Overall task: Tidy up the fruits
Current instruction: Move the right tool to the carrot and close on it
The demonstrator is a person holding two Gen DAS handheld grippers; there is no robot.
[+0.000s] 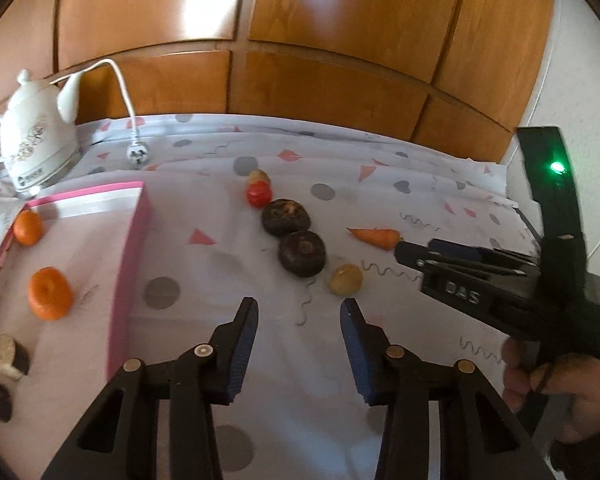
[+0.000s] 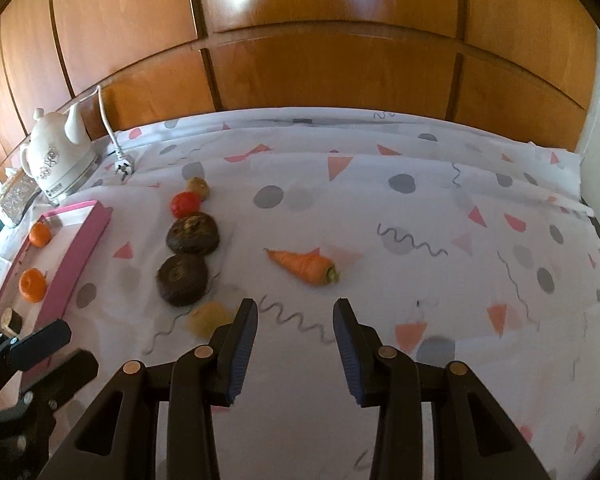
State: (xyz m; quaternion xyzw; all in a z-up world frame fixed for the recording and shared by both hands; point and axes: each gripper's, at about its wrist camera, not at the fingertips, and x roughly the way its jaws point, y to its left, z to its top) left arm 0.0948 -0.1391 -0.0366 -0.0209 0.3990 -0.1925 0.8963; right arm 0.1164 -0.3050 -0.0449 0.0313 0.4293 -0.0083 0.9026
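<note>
Both claws — left claw (image 1: 299, 306), right claw (image 2: 295, 306) — agape

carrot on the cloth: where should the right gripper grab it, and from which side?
Probably the thick half near the stem end of the carrot, from above. It lies flat on the cloth, tapering to a point on the left, so fingers should straddle its width. The right gripper is open just short of it; nothing crowds it.

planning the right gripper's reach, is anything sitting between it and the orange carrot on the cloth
Nothing visible does. The right gripper is open and points at the orange carrot, with only bare patterned tablecloth between them. The pale yellow round fruit and the two dark round ones lie off to its left.
</note>
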